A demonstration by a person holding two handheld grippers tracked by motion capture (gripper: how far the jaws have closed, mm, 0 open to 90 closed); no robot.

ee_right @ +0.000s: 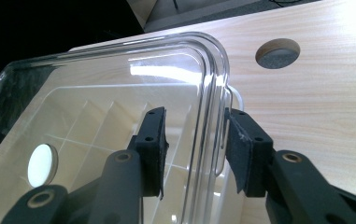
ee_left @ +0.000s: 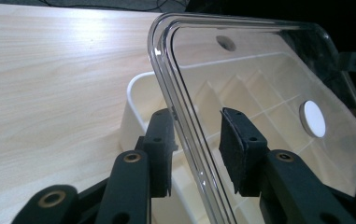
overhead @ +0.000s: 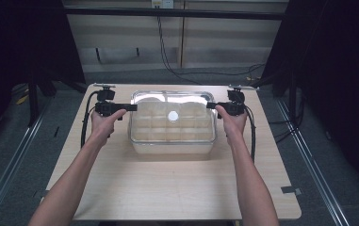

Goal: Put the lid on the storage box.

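Standing at the near edge of the tabletop (overhead: 120, 188), a person reached forward with both forearms and held a pair of tongs in each hand, one at either short end of a clear lid (overhead: 172, 104) that lay over a cream divided box (overhead: 172, 141). The box sat just beyond the middle of the tabletop, toward twelve o'clock from the person, with the lid's round white disc (overhead: 173, 116) near its centre. The left tongs (overhead: 129, 108) came in at the lid's nine o'clock end and the right tongs (overhead: 211, 105) at its three o'clock end, well apart from each other with the whole lid between them. In the left gripper view the left tongs (ee_left: 196, 149) straddled the lid's thick clear rim (ee_left: 185, 135); the one pad (ee_left: 162, 144) lay close against the outer side of the rim, while the other pad (ee_left: 235, 149) stood clear of it over the lid, so the tongs were partly open and not clamped. In the right gripper view the right tongs (ee_right: 194, 149) straddled the opposite rim (ee_right: 215, 116) in the same way, with a gap showing on both sides of the plastic, partly open and gripping nothing. The cream box's slanted dividers (ee_right: 101, 121) showed through the lid. A round cable hole (ee_right: 277, 52) lay in the tabletop beyond the right tongs, toward one o'clock in that view.
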